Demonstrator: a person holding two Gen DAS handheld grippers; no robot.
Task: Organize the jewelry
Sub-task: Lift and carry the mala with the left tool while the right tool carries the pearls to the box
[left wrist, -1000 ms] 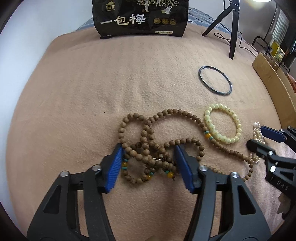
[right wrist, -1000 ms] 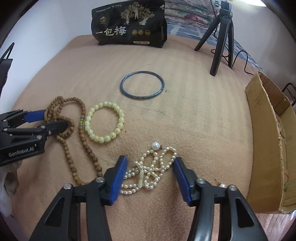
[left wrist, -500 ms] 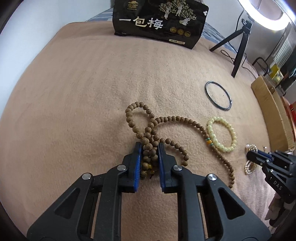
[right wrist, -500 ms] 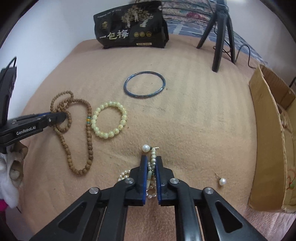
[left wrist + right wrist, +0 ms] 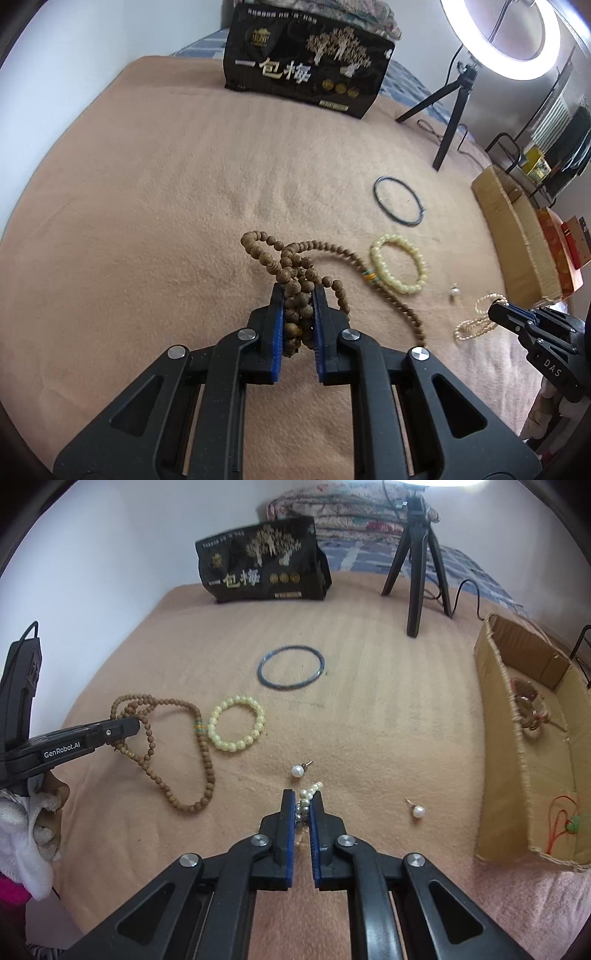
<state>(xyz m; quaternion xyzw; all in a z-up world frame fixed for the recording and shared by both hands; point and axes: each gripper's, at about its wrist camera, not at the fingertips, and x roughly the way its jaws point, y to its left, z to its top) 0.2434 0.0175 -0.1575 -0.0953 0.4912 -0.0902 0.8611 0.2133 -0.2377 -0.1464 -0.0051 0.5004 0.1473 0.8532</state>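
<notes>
Wooden beads [image 5: 297,291] clamped between left fingers [image 5: 275,314] — pearl strand [image 5: 304,805] pinched between right fingers [image 5: 317,823].

Bright, even light from a glaring ring light [image 5: 506,37]; fisheye bending and dark corners, slight blur.

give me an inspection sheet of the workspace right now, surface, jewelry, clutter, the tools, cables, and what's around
Surface: tan blanket, lightly rippled.
Job's things: wooden bead necklace bunched in the left tool; pearl strand in the right tool; pale yellow bead bracelet and dark bangle lying flat, apart; two loose pearl earrings.
Clutter: black snack bag standing at the far edge.
Grippers: left tool shut on the wooden beads, jaws closing; right tool shut on the pearl strand.
Cables: black cord trailing from the tripod.
Surroundings: open cardboard box at the right with items inside; ring light; folded bedding behind.
</notes>
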